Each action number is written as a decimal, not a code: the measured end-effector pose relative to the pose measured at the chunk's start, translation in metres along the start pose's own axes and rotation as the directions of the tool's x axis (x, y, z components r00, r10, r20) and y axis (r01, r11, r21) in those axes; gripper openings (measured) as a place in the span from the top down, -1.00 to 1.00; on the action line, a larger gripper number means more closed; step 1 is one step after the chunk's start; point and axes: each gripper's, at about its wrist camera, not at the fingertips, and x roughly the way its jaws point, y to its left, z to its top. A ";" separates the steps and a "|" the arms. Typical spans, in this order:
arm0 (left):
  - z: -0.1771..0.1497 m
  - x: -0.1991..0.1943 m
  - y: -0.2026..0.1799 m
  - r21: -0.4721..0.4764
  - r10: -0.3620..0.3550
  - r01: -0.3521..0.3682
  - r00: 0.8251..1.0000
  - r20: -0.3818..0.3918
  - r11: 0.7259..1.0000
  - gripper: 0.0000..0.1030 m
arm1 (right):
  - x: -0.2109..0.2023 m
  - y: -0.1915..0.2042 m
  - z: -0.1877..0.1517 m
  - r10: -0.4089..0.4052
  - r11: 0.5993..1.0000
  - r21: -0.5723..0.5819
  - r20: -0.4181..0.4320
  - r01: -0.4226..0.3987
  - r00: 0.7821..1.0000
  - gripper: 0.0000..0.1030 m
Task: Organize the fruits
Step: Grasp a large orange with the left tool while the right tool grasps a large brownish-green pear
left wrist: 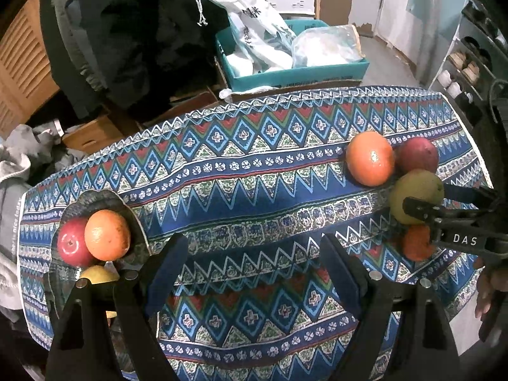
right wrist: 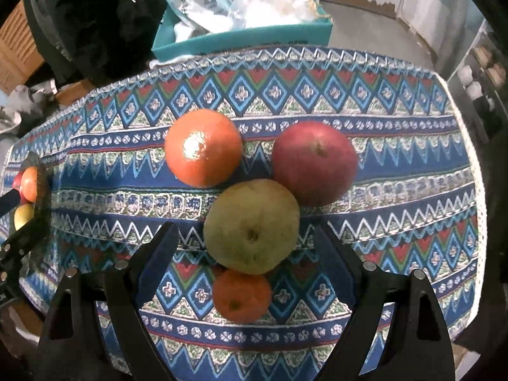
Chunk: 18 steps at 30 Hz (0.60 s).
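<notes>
A glass plate [left wrist: 95, 194] at the table's left end holds a red apple [left wrist: 71, 241], an orange [left wrist: 108, 235] and a yellow fruit [left wrist: 98, 274]. My left gripper [left wrist: 254, 254] hovers open over bare cloth just right of the plate, nothing between its fingers. At the right end lie a big orange [right wrist: 203, 147], a red apple [right wrist: 314, 162], a yellow-green apple [right wrist: 250, 225] and a small orange [right wrist: 241, 295], all touching. My right gripper [right wrist: 247, 235] hangs open above the yellow-green apple, which sits between its fingertips, apart from both pads.
A patterned blue cloth [left wrist: 254, 174] covers the table. Beyond the far edge stand a teal box [left wrist: 295, 70] of plastic bags, dark clothing [left wrist: 127, 31] and a wooden crate [left wrist: 92, 136]. A shoe rack [left wrist: 470, 63] is at the right. A person's hand [left wrist: 489, 295] shows at the right edge.
</notes>
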 end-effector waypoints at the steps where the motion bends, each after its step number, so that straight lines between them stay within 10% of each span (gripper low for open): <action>1: 0.000 0.003 -0.001 0.001 0.002 -0.002 1.000 -0.003 1.000 -0.68 | 0.003 -0.001 0.000 0.003 1.000 0.003 -0.002 -0.003 1.000 -0.68; 18: 0.016 0.024 -0.023 0.005 -0.049 0.049 0.998 -0.037 0.999 -0.68 | 0.027 -0.005 0.002 0.033 0.999 -0.010 0.003 -0.033 0.999 -0.34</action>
